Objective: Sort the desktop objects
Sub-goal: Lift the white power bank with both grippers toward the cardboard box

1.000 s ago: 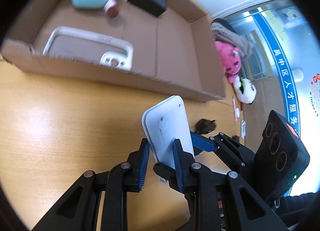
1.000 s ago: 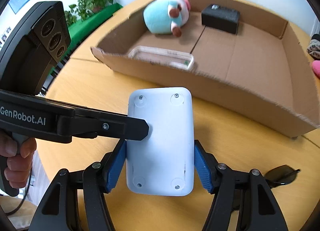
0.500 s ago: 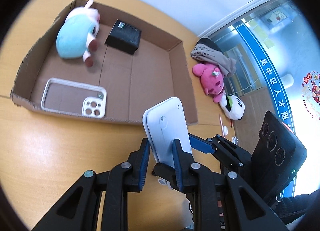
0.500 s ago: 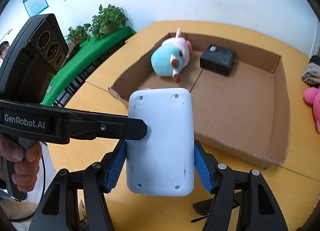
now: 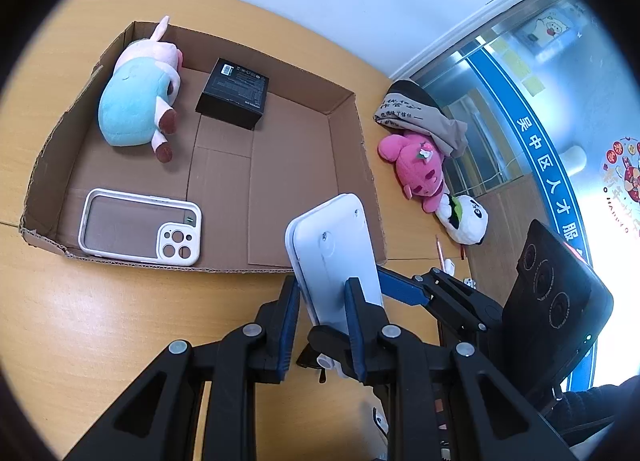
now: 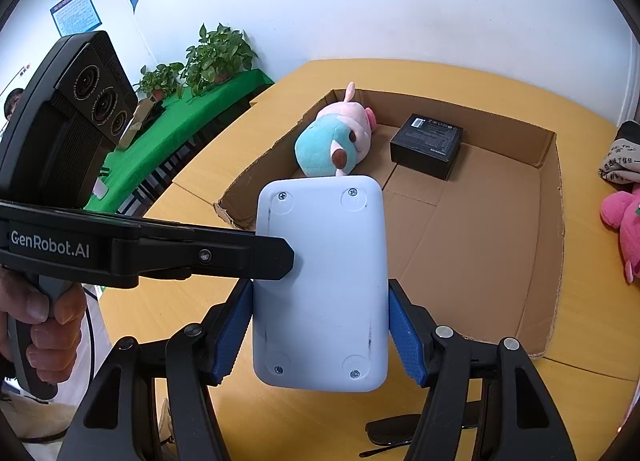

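While you hold flat white plastic device [image 6: 322, 285] clamped in both left gripper [image 5: 322, 325] and right gripper [image 6: 320, 335] above wooden table [image 5: 100, 321], brown cardboard tray [image 5: 352, 141] already contains teal-pink plush toy [image 5: 136, 105], black box [image 5: 233, 92], white phone case [image 5: 140, 226]; pink plush [image 5: 416, 171], panda plush [image 5: 464, 219] remain outside.

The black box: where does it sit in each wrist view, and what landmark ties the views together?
Left wrist: black box upper left of centre, at the far wall of the cardboard tray.
Right wrist: black box right of centre, by the tray's far wall.
Shared landmark: the blue-and-pink plush lying just left of it.

"GenRobot.AI" on left tool [image 6: 276, 261] arm, "人才服" on blue glass band [image 5: 548, 181]
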A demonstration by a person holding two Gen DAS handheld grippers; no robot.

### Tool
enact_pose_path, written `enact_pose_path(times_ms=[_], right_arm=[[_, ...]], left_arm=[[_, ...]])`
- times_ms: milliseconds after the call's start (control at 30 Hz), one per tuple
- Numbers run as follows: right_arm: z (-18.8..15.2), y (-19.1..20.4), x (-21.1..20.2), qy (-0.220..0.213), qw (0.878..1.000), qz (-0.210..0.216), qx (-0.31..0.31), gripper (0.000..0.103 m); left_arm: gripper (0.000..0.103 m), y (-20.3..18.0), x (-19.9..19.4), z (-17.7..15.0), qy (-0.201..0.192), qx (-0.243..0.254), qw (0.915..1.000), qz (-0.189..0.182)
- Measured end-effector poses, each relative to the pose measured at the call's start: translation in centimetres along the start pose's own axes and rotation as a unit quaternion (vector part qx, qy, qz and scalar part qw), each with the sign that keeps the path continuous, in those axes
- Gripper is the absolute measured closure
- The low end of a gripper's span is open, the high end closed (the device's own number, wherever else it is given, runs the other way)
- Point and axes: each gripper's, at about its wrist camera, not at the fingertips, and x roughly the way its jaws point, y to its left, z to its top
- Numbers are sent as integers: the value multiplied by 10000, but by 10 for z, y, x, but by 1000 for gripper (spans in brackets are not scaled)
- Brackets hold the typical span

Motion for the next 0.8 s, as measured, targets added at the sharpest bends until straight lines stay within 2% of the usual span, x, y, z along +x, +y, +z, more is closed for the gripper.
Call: enact_pose_path(times_ms=[800], right_arm=[[14, 19, 22, 18, 9996, 295, -34, 33]], left_arm=[[81, 23, -24, 4, -130, -140, 9996, 208]])
